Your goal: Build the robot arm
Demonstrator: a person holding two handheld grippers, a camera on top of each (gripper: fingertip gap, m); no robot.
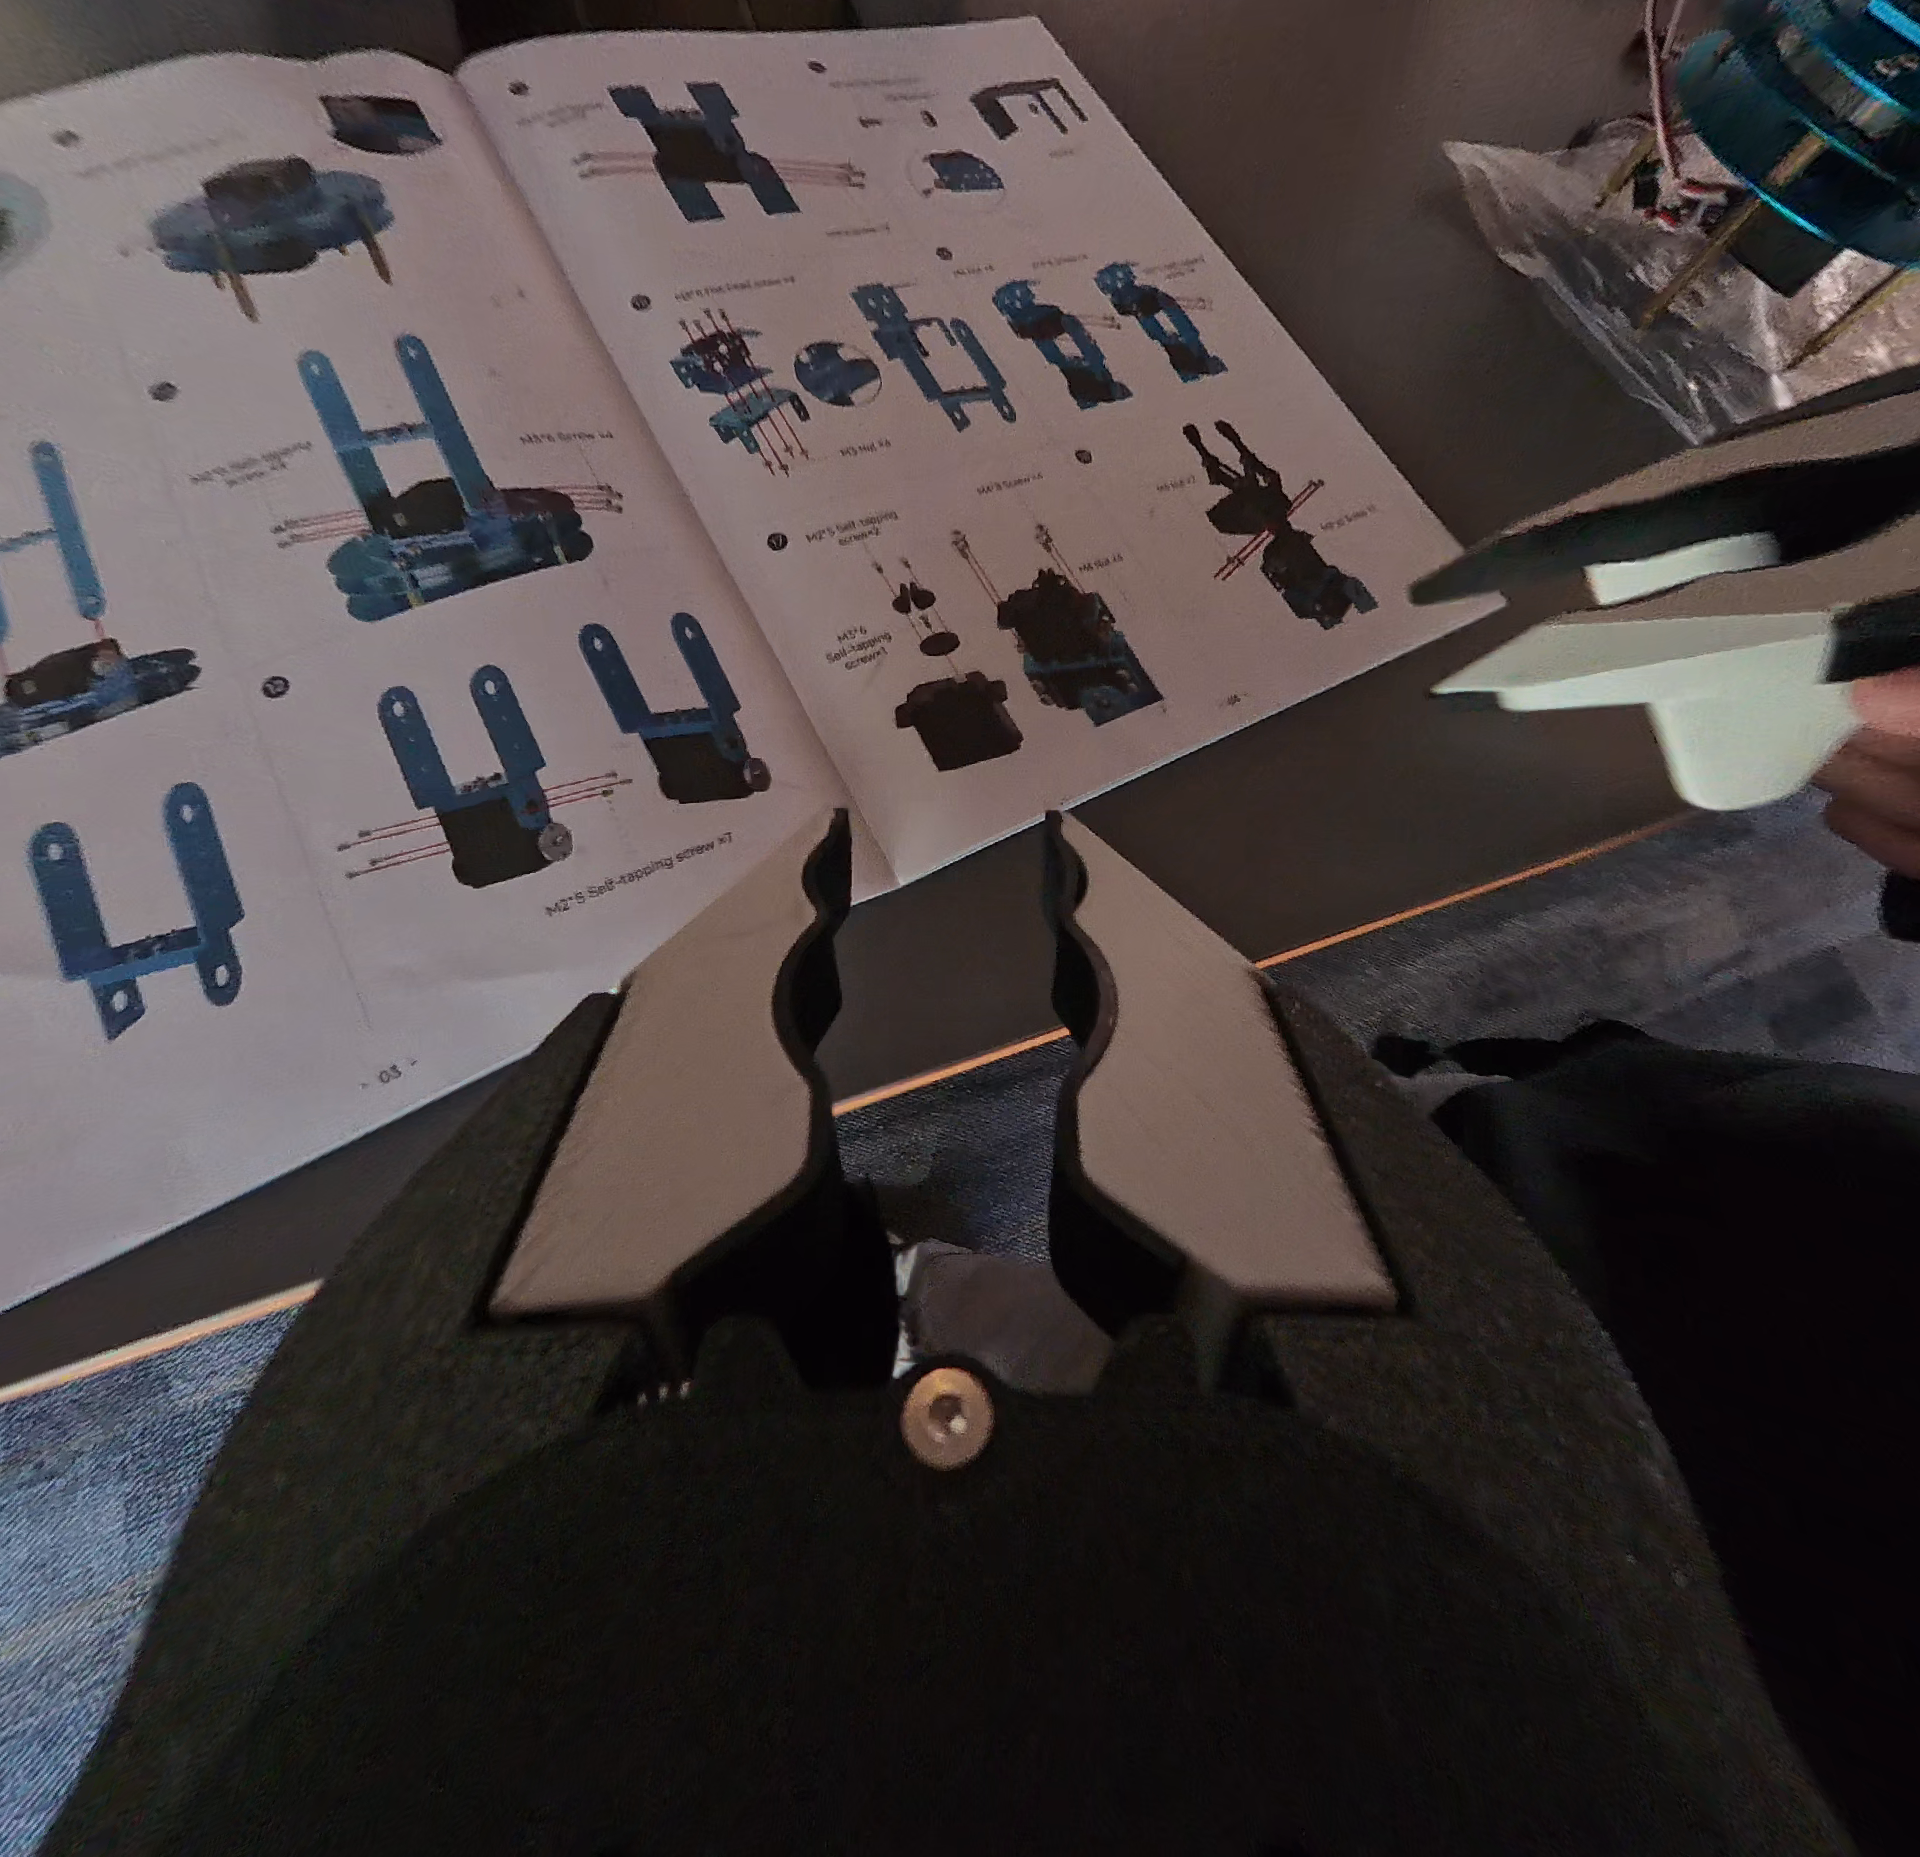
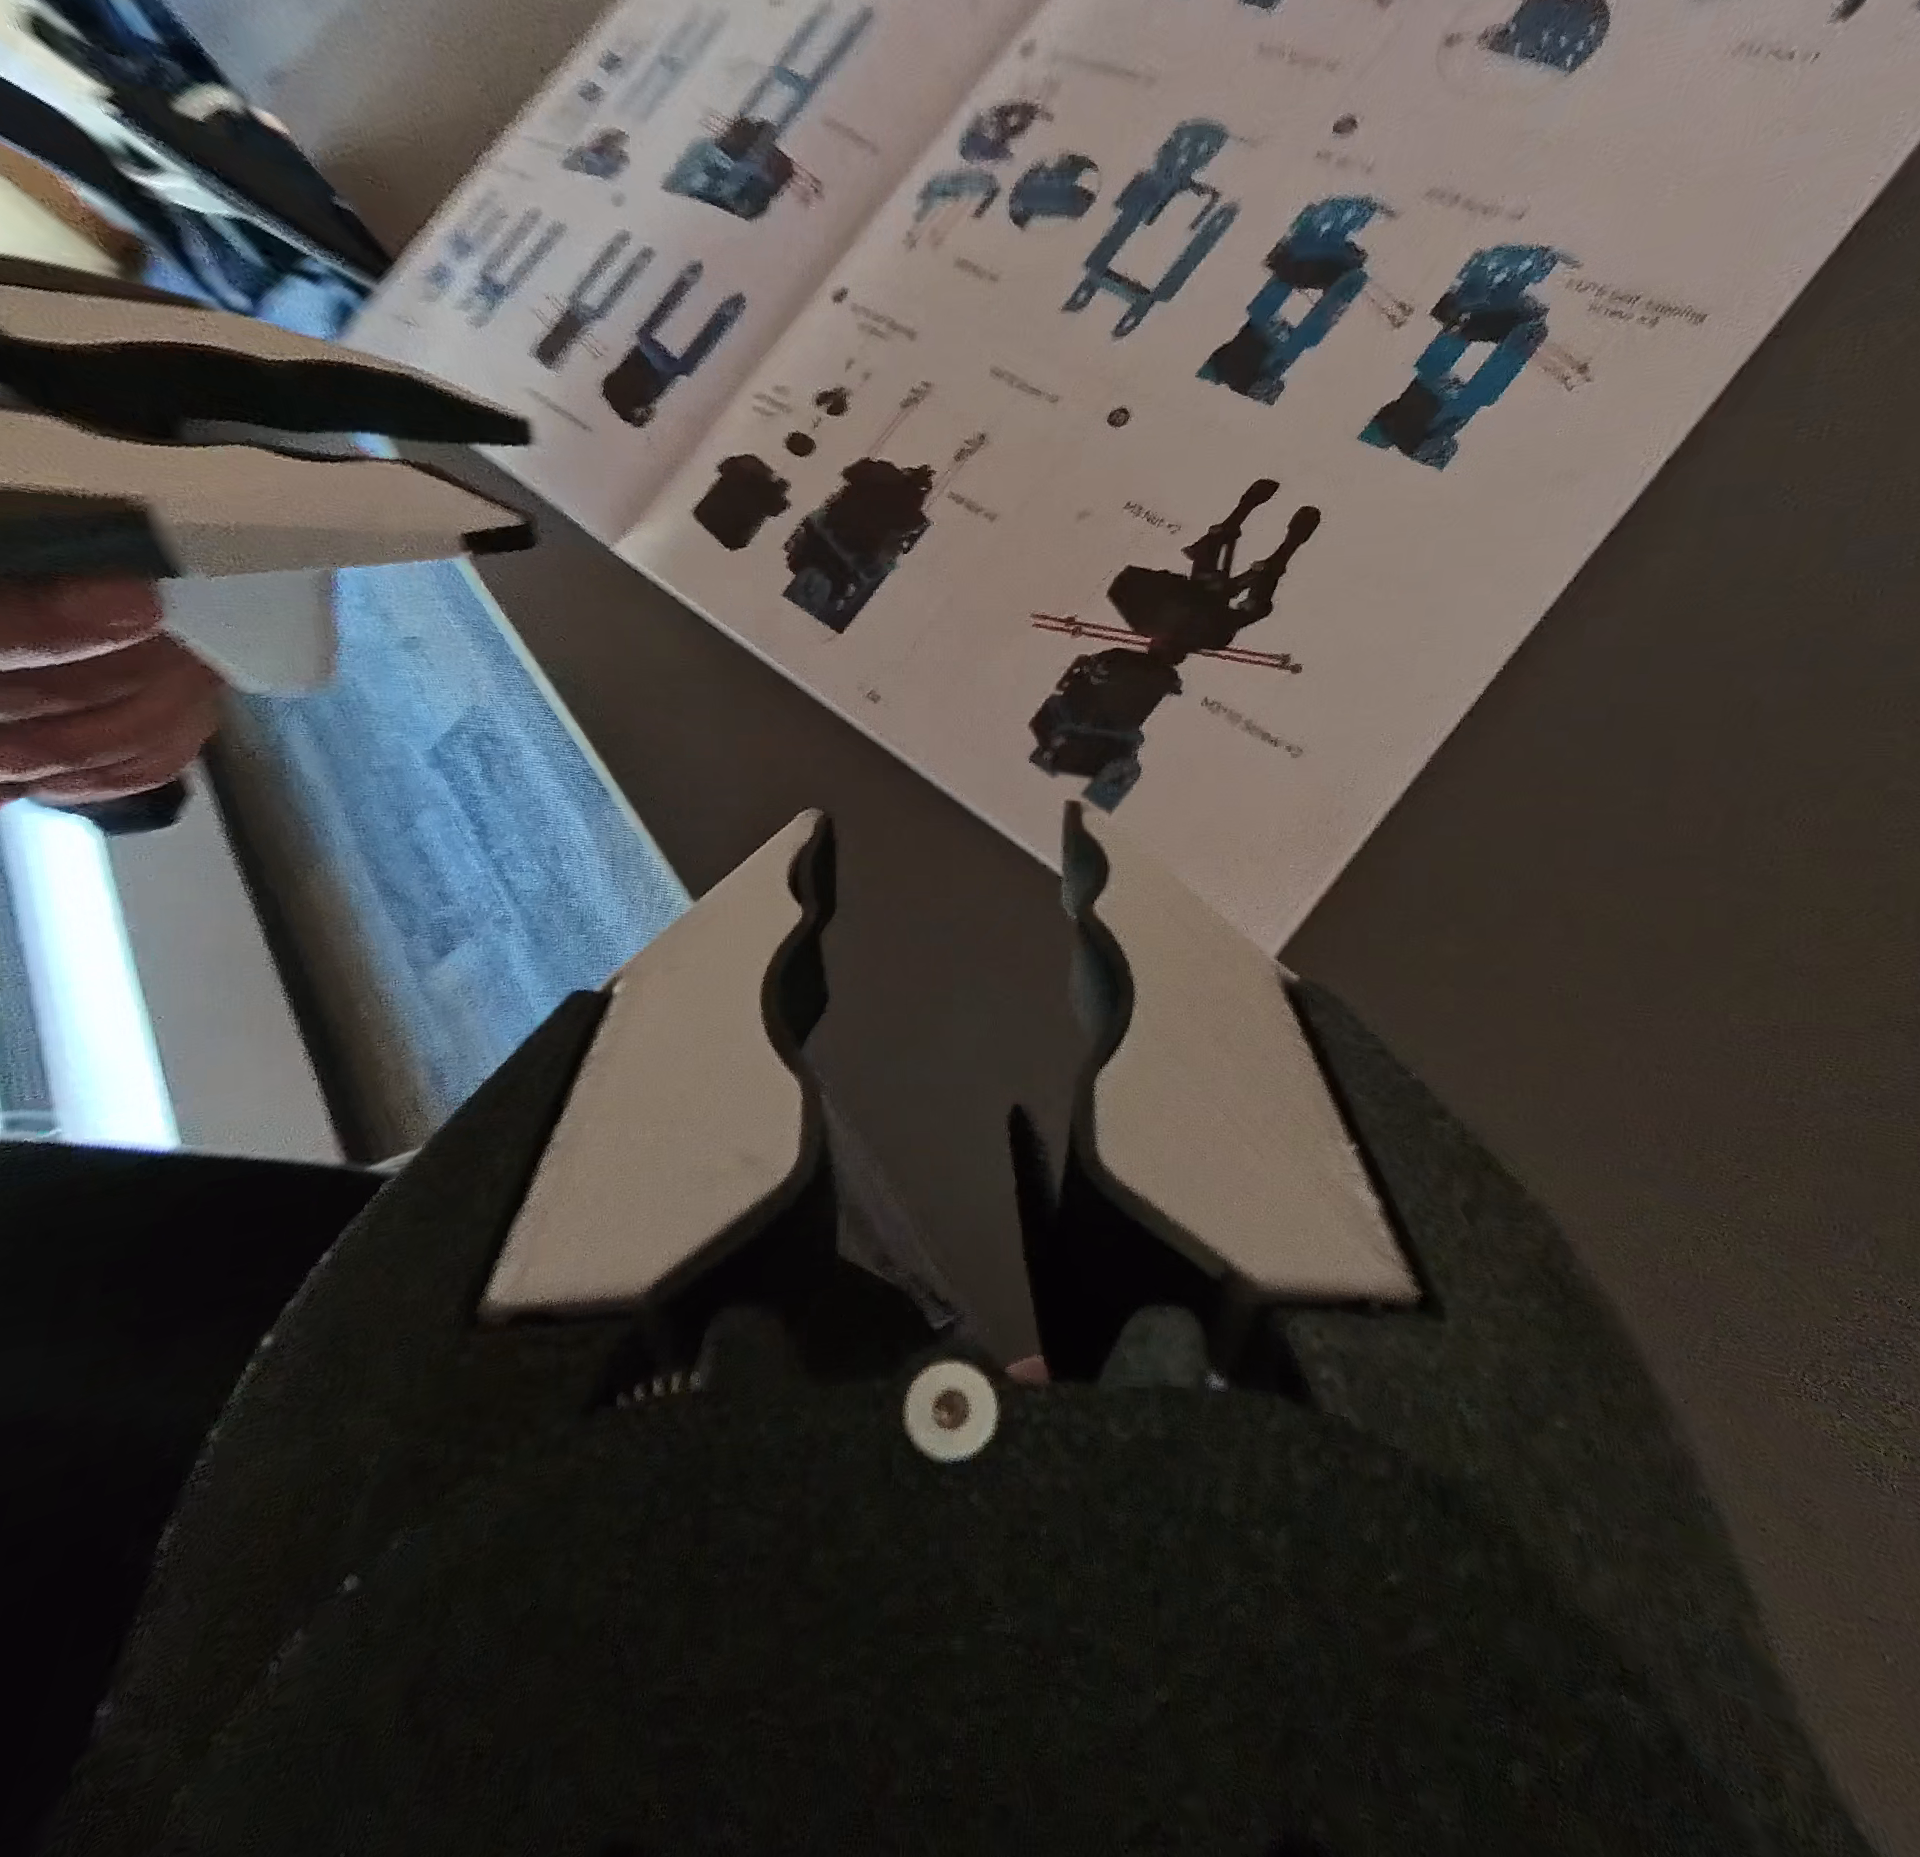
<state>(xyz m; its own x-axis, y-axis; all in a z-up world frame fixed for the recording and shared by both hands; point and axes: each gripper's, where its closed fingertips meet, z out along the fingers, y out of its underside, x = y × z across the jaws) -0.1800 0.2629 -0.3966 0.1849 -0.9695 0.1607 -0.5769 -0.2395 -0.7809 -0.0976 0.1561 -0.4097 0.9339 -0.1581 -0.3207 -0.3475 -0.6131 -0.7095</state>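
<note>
Your left claw (image 1: 945,820) is parted with a clear gap between its tips and holds nothing; it hangs just over the near edge of the dark table (image 1: 1299,197), its tips close above the bottom edge of the open instruction booklet (image 1: 644,477) lying flat there, right by the fold. Your right claw (image 2: 945,820) is likewise spread and empty, poised over bare table just short of the booklet's (image 2: 1039,353) near right corner. In the left wrist view that right claw (image 1: 1444,633) comes in from the right edge, beside the booklet's right page. Toward the far right corner of the table, a blue round assembly on brass posts (image 1: 1808,145) stands on crinkled clear plastic wrap (image 1: 1621,280), well apart from both claws.
</note>
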